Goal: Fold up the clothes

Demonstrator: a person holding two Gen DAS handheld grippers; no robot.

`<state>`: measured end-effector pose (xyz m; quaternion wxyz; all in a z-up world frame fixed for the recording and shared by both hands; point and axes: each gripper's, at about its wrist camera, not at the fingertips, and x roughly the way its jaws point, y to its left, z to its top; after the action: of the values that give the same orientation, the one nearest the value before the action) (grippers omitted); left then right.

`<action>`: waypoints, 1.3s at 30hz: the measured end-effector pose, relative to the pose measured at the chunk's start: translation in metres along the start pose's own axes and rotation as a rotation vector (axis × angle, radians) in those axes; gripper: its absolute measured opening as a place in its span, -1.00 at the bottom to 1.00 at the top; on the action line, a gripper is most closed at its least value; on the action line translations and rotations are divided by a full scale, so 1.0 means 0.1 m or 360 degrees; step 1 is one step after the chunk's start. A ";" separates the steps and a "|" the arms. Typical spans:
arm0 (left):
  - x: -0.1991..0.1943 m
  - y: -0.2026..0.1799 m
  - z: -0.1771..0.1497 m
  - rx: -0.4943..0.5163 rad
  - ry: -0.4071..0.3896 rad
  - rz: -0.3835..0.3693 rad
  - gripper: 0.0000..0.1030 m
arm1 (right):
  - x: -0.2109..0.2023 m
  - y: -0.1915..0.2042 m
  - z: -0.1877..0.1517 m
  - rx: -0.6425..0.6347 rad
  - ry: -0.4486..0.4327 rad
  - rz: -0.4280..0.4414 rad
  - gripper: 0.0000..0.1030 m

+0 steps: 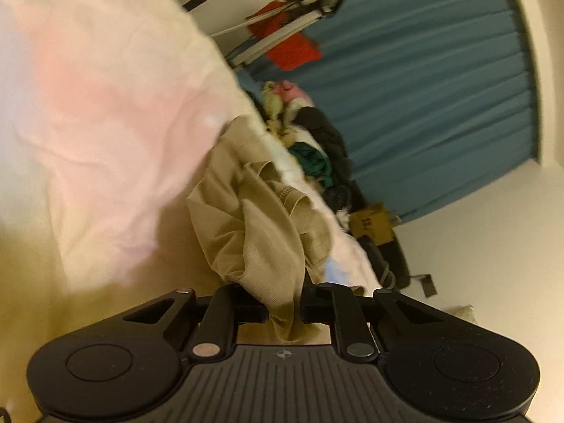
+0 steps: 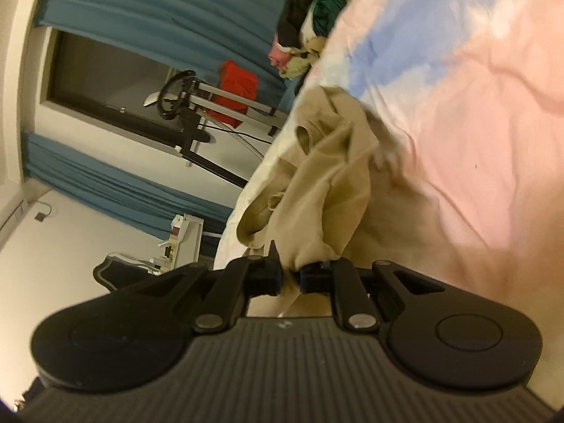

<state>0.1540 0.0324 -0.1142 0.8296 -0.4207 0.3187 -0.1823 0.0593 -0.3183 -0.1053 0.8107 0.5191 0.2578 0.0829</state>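
A beige garment (image 1: 261,218) hangs bunched over a bed with a pink, white and blue sheet (image 1: 88,112). My left gripper (image 1: 284,308) is shut on one edge of the beige cloth, which runs down between its black fingers. In the right wrist view the same beige garment (image 2: 317,190) is crumpled in folds against the pink sheet (image 2: 476,123), and my right gripper (image 2: 290,278) is shut on another part of its edge. Both views are tilted steeply sideways.
A heap of other clothes (image 1: 310,148), dark, green and pink, lies at the far end of the bed. Blue curtains (image 1: 423,88) cover the wall behind. A rack with a red cloth (image 2: 238,86) stands by a dark window. A cardboard box (image 1: 372,224) sits near the bed's edge.
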 end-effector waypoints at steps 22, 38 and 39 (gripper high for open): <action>-1.25 -0.56 -0.48 0.0000 0.0222 0.0130 -0.70 | -1.14 0.30 -0.36 0.0149 0.0091 -0.0188 -0.73; 0.29 -0.26 0.17 0.0101 0.0401 0.0416 -0.59 | 0.38 -0.27 0.41 0.0247 0.0242 -0.0308 -0.70; 0.28 -0.27 0.18 0.0116 0.0411 0.0402 -0.53 | 0.38 -0.27 0.42 0.0222 0.0253 -0.0297 -0.67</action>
<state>0.1858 0.0111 -0.0954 0.8128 -0.3199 0.4662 -0.1406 0.1093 -0.3489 -0.1278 0.7538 0.5397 0.3736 0.0299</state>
